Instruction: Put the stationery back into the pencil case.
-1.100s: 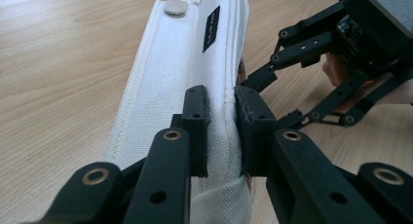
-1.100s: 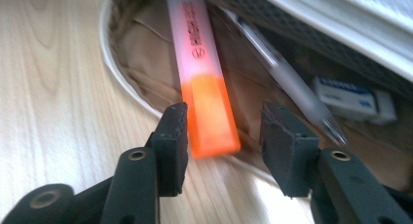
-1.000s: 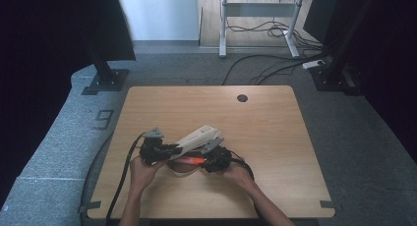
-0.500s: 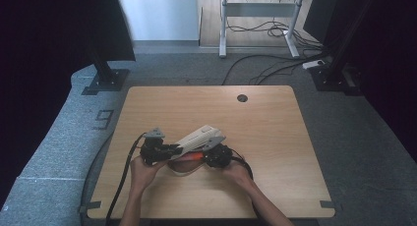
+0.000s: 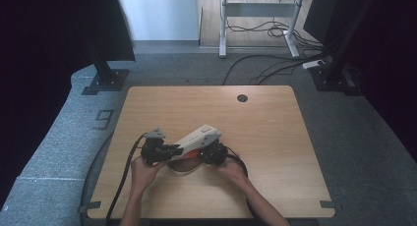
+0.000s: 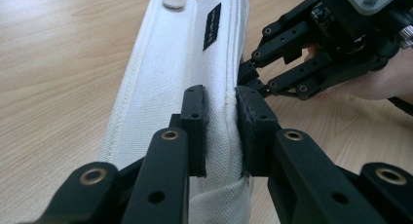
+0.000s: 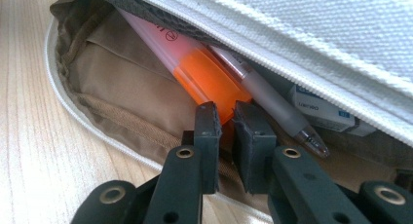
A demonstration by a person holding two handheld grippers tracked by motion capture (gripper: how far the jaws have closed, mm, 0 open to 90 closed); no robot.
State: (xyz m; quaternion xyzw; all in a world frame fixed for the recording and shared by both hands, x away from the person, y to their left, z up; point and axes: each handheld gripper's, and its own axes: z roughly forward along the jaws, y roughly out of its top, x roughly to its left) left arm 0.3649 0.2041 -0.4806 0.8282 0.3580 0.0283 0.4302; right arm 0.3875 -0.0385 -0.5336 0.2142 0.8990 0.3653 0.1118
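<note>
Table (image 5: 275, 137): bare wood-grain top, a cable port well beyond both grippers, nothing else near the work.

Pencil case (image 5: 199, 137): white canvas, lying between the two grippers and propped at a tilt, its far end raised. The left gripper (image 6: 220, 131) has its jaws narrowed onto a fold of the upper flap, canvas pinched between the pads. Judged purpose: lifting the flap to keep the zip mouth gaping so the other tool can get inside. In the left gripper view the case (image 6: 185, 73) runs straight ahead from the jaws, and the right gripper (image 6: 253, 80) comes in from the right at the case's edge.

Right gripper (image 7: 225, 131): jaws drawn close, nipping the butt end of an orange highlighter (image 7: 204, 80) just ahead of the pads. Grip looks shallow, only the tip between the pads, so a slip is possible.

Inside the mouth, around that gripper: brown lining (image 7: 126, 83) to the left and beneath; the flap's zip edge (image 7: 292, 44) overhanging above and right. A frosted grey pen (image 7: 272, 104) lies touching the highlighter's right flank and could drag along with it. Behind the pen, a small white box with blue print (image 7: 321, 109), tucked under the flap.

Obstacles: overhanging flap and the pen alongside. Open way out is left and low.
</note>
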